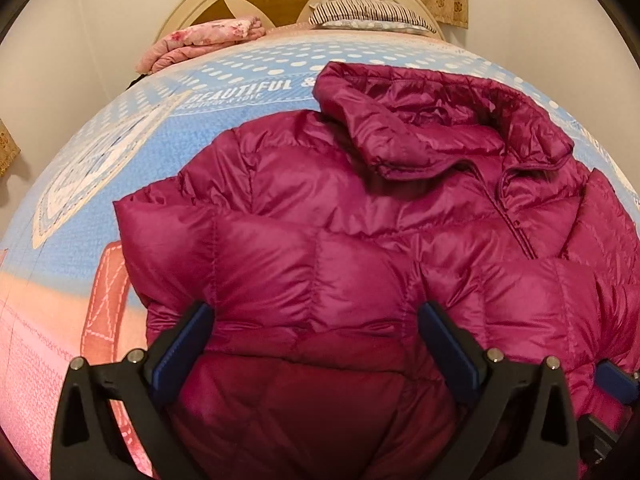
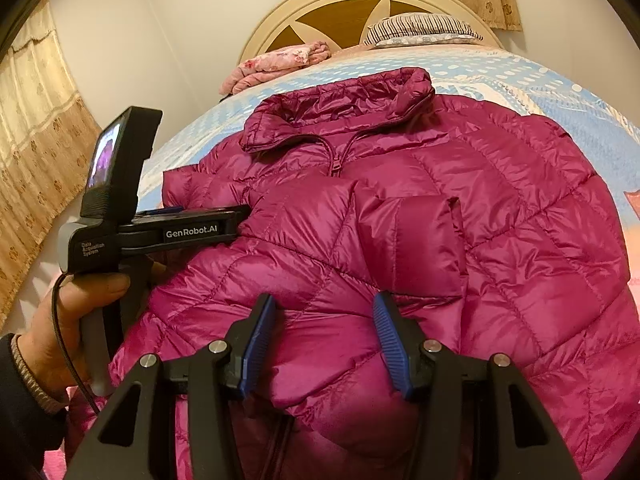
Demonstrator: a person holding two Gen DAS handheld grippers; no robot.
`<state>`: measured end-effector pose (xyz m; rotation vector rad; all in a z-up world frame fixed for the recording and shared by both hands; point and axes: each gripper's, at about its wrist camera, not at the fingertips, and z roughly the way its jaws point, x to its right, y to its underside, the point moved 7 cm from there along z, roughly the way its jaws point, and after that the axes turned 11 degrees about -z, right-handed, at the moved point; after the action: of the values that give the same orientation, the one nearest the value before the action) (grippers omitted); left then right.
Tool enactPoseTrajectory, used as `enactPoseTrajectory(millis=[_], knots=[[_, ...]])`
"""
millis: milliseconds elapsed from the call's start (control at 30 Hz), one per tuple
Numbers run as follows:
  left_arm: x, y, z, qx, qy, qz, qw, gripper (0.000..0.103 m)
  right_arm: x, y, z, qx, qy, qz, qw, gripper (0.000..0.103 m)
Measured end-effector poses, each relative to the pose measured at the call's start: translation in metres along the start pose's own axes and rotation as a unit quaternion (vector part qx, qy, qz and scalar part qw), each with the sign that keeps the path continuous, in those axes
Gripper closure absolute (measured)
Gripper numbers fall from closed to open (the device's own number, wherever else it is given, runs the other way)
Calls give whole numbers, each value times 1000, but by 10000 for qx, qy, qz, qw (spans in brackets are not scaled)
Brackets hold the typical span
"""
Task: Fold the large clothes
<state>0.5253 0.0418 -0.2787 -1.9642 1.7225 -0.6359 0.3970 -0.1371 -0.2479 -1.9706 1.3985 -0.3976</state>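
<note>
I see the puffer jacket mid-bed, below the headboard, sleeves folded in. Body fold left. Left gripper and right gripper spread, holding nothing.

A magenta puffer jacket is seen spread front-up on the bed, collar toward the headboard, zip closed at the neck. One sleeve is folded across the chest. The right gripper is positioned over the jacket's lower part, its blue-padded fingers held apart with quilted fabric bulging between them; a firm grip cannot be confirmed. The left gripper is seen at the jacket's left edge, held in a hand; its finger gap is not visible. A folded pink blanket and a striped pillow are noted beside the headboard. Curtains are visible at left.
</note>
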Motion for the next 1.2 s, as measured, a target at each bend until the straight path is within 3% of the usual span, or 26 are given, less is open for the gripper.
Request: enactPoseTrajectory(millis=[67,133,233,433,600,800,1200], knots=[[1,-1,-1,28,-9,1,10000,0,-2,-5,-6,-47,244,-64,9997,50],[0,-1,-1,30,12,-17,10000,0,-9,-18,-21,193,592,-230,9978,50],[0,0,-2,29,33,-30,10000,0,-23,-41,-31,473,686,-449,9955,47],[-1,-1,-2,26,61,-54,10000,0,-1,-56,-2,172,1136,-476,9922,45],[-2,-1,-1,32,66,-60,10000,0,17,-38,14,30,882,-166,9960,45],[0,-1,-2,42,45,-48,10000,0,12,-30,30,-149,883,-339,9954,36],[1,-1,-1,10,-2,-1,10000,0,14,-24,29,-101,853,-293,9959,36]])
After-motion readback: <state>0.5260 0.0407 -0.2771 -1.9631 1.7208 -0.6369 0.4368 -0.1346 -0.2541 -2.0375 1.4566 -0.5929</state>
